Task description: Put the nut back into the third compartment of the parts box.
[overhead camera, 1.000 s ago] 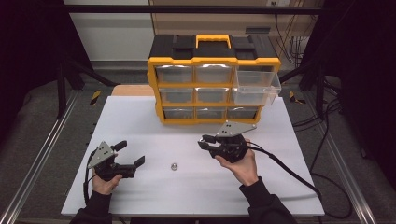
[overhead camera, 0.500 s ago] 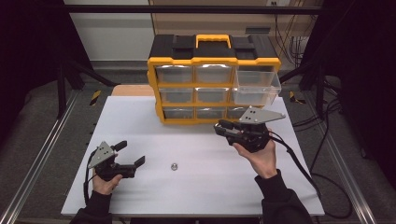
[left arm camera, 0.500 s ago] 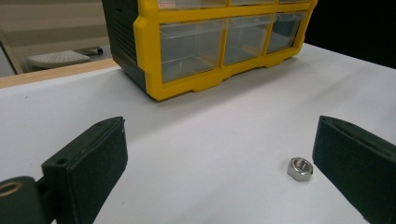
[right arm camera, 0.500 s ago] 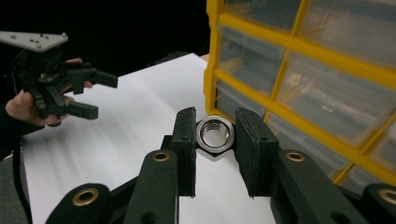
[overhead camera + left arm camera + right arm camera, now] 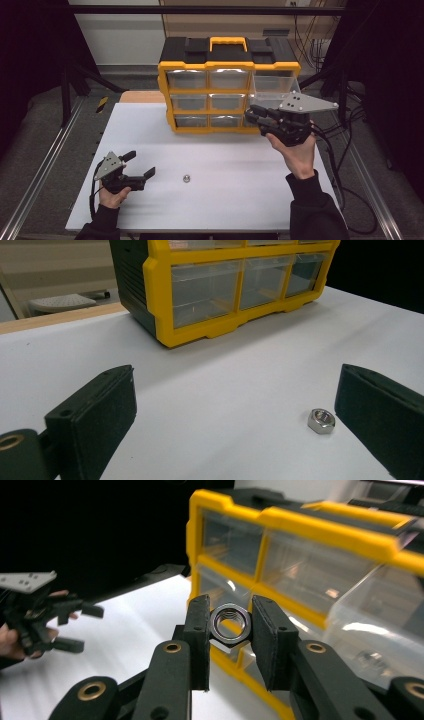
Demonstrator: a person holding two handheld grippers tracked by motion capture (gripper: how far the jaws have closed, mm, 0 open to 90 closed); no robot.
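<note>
1. At the left of the high view, we rest our left gripper (image 5: 139, 165) low over the white table (image 5: 230, 200), its jaws spread wide and gripping nothing.
2. A loose nut (image 5: 186, 178) lies flat on the table just to the right of that gripper; in the left gripper view we see it (image 5: 321, 420) close to the inner face of the right-hand jaw, apart from both pads.
3. At the back of the table stands the yellow and black drawer cabinet (image 5: 229, 66), with three rows of clear drawers.
4. Its top right drawer (image 5: 272, 90) is pulled out towards us.
5. At the right, we hold our right gripper (image 5: 254, 116) raised in front of that open drawer.
6. In the right gripper view its jaws are clenched on a second nut (image 5: 230, 623), gripped by its flat sides with the threaded hole facing the camera.
</note>
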